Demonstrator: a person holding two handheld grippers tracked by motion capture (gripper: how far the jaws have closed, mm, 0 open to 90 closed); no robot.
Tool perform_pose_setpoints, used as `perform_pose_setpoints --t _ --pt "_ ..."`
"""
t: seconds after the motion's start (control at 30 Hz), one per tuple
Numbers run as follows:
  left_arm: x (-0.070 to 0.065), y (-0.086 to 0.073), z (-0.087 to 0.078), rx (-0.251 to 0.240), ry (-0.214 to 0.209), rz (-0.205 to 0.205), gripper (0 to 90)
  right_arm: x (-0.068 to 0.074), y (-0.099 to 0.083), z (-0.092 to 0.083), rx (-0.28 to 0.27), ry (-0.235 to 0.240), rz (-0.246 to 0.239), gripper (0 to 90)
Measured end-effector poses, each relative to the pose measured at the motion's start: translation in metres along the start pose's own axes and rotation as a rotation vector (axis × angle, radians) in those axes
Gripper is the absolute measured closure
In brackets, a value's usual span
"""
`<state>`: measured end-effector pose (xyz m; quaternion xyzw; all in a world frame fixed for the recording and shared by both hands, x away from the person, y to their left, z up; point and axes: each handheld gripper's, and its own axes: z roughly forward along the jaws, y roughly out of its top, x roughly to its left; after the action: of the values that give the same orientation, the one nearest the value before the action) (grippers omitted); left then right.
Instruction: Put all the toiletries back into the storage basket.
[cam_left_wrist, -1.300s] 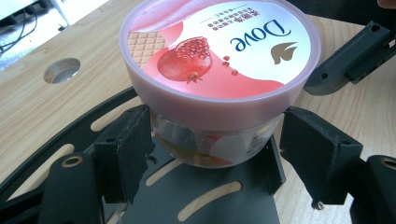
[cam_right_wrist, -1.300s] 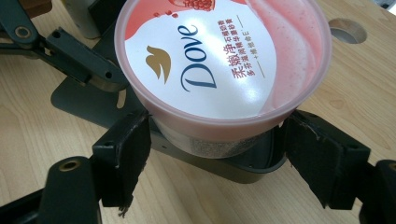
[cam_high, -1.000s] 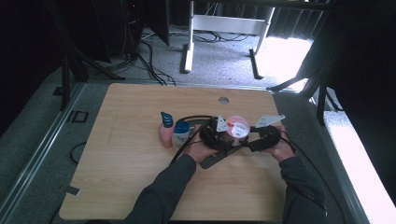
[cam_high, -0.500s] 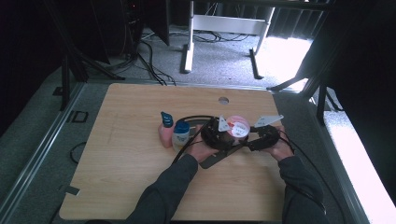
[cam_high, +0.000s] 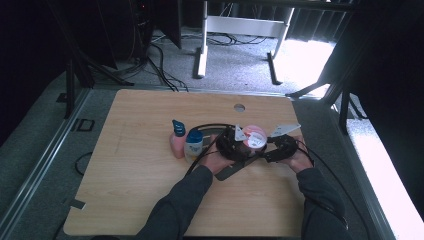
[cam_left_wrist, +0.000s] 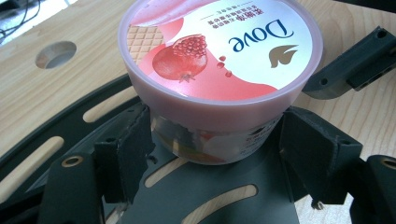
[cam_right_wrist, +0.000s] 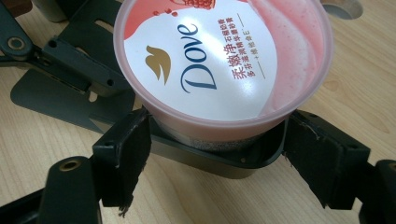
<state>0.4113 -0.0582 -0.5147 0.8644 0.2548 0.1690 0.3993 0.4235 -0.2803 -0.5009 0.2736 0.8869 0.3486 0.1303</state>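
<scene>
While both grippers close in on it, the pink tub (cam_left_wrist: 219, 70) stands just right of centre in the high view, on a dark slotted plate (cam_left_wrist: 219, 196). Its lid reads "Dove" in dark blue beside a gold bird mark, with a pomegranate picture and lines of Chinese print too small for me to read. The lid is white and red-pink; the rim is pale pink, and the body below carries a printed label I cannot make out.

Seen from the left gripper view, the left gripper (cam_left_wrist: 217, 154) has one black jaw on each side of the tub's body, wide, with the left jaw at or nearly at the wall and a gap at the right one. Over on the right gripper view, the right gripper (cam_right_wrist: 217, 154) also stands wide around the tub, its jaws close to but apart from it.

Left of the tub in the high view stand two small bottles, a pink bottle (cam_high: 176, 142) with a blue cap and a clear bottle (cam_high: 193, 145) with a blue cap, touching each other. Beneath everything lies the light wooden table (cam_high: 135, 190) with a round hole (cam_high: 239, 107) near its far edge. Grey carpet, cables and metal frame legs sit at the top of the frame, with a bright patch at upper right.
</scene>
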Motion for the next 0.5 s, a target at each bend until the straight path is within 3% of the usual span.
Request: perform_pose_setpoints --t 0.5 --pt "-0.0001 -0.0074 0.0063 0.028 -0.019 -0.026 25.9 0.0018 -0.0029 0.0077 0.044 0.000 -0.003 23.3"
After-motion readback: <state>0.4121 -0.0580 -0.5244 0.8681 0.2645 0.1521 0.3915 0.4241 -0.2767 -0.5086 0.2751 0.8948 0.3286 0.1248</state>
